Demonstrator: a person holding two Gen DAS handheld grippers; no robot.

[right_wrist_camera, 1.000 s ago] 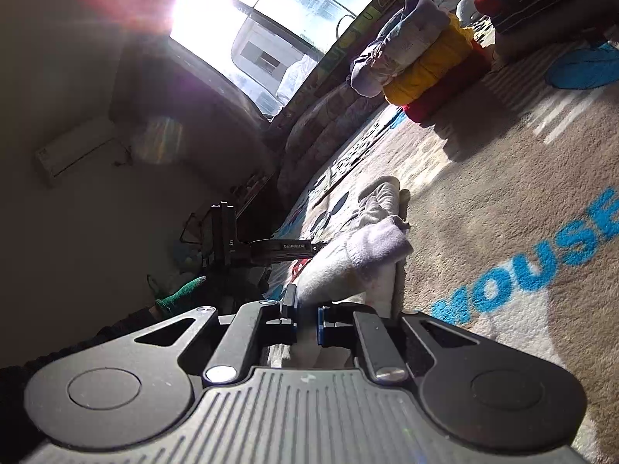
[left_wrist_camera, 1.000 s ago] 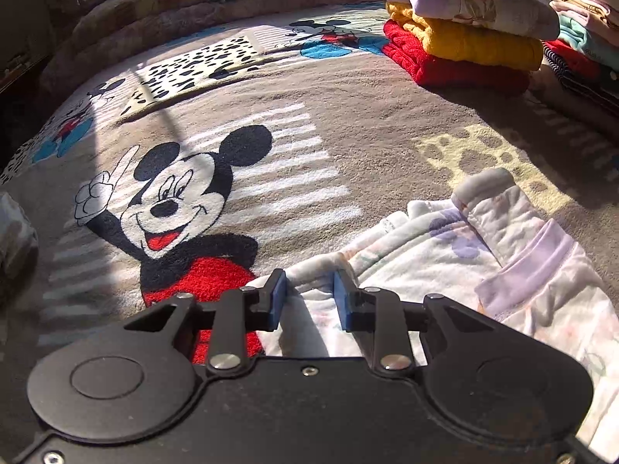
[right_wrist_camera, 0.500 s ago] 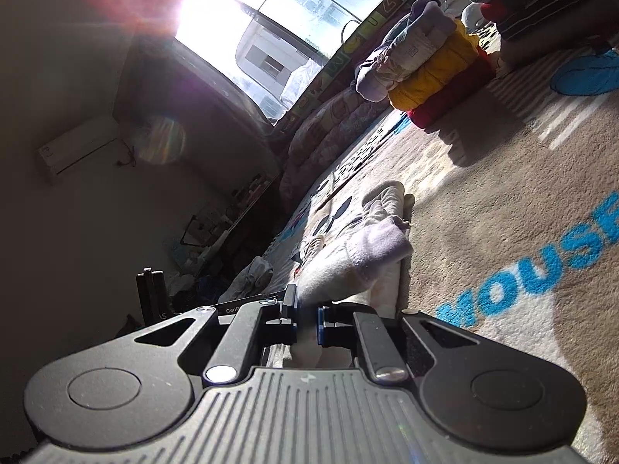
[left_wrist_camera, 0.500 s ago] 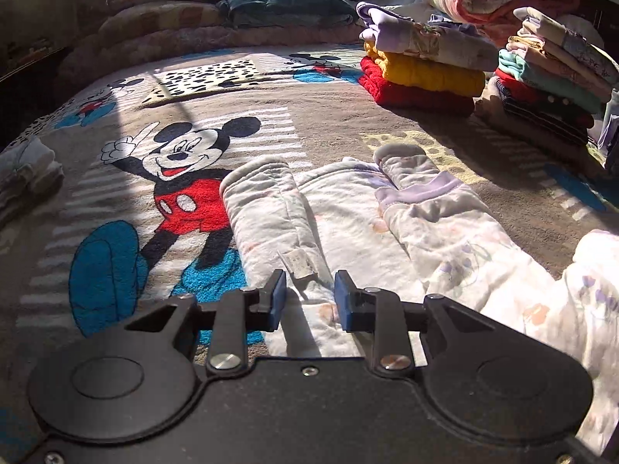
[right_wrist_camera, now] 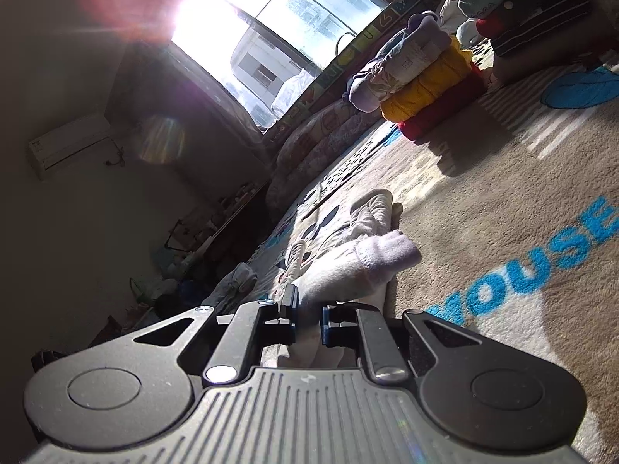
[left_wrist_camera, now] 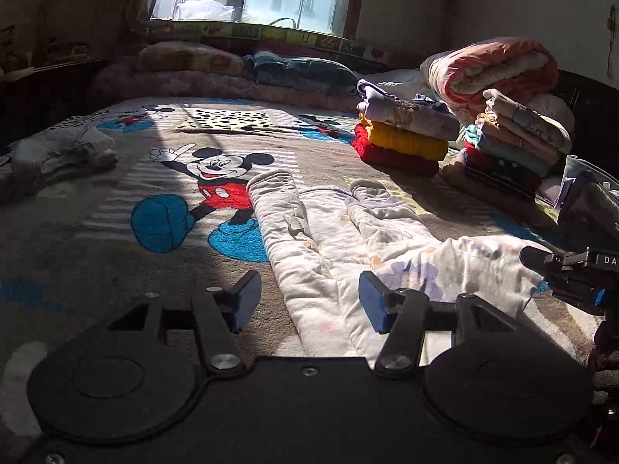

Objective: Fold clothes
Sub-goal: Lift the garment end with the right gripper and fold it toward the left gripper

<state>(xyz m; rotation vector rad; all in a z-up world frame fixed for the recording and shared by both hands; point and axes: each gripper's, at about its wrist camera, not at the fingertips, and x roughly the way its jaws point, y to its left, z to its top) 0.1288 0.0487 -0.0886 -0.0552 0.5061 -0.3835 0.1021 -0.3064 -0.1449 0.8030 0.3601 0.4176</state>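
Left gripper hangs wide open above the pale garment, spread flat on the bed's blanket for folding; right gripper pinches its edge, presumably to anchor it.

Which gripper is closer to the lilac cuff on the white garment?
Right. The right gripper sits just behind the lilac cuff; the left gripper is open, farther back.

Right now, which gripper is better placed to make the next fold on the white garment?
Right. The right gripper is nearly closed around the white garment, while the left gripper hangs open above it.
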